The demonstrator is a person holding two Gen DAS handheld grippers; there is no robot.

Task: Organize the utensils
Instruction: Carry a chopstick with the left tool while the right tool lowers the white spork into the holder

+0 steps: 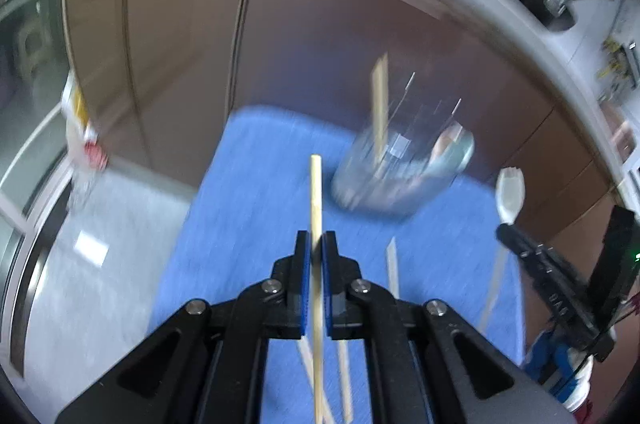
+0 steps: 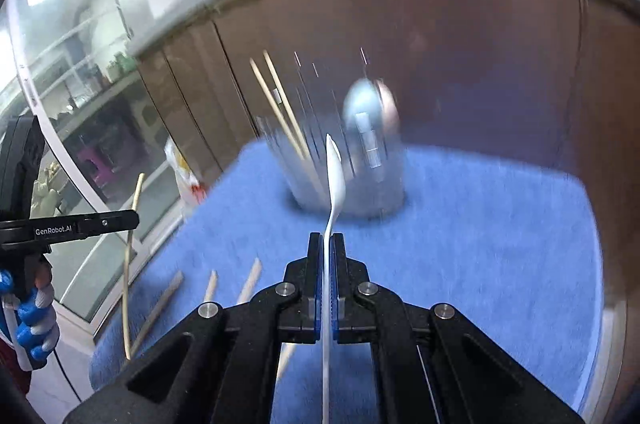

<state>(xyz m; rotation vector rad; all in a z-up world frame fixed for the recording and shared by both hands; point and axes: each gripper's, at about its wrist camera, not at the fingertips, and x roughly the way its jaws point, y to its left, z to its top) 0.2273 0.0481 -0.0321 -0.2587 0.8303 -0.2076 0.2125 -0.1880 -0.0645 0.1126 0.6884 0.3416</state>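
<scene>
The job looks partly done. A clear holder (image 2: 344, 164) stands on the blue mat (image 2: 480, 244), and two chopsticks (image 2: 286, 112) already lean inside it on its left. Both grippers carry a piece toward it. The left gripper (image 1: 316, 248) has its fingers closed on a single chopstick (image 1: 316, 208), whose tip points up just short of the holder. The right gripper (image 2: 328, 250) has its fingers closed on the thin handle of a white spoon (image 2: 335, 176), its bowl raised in front of the holder.

Several loose chopsticks (image 2: 248, 282) lie on the mat, nearer the camera than the holder and to its left, so more trips seem to be needed after these two pieces go in.

Both views are heavily smeared. The holder's rim and walls show only as streaks, and I cannot tell whether it has one compartment or two; a rounded grey and pink shape inside it cannot be identified. The grippers' bodies hide the near edge of the mat, so the count of leftover pieces is uncertain.
</scene>
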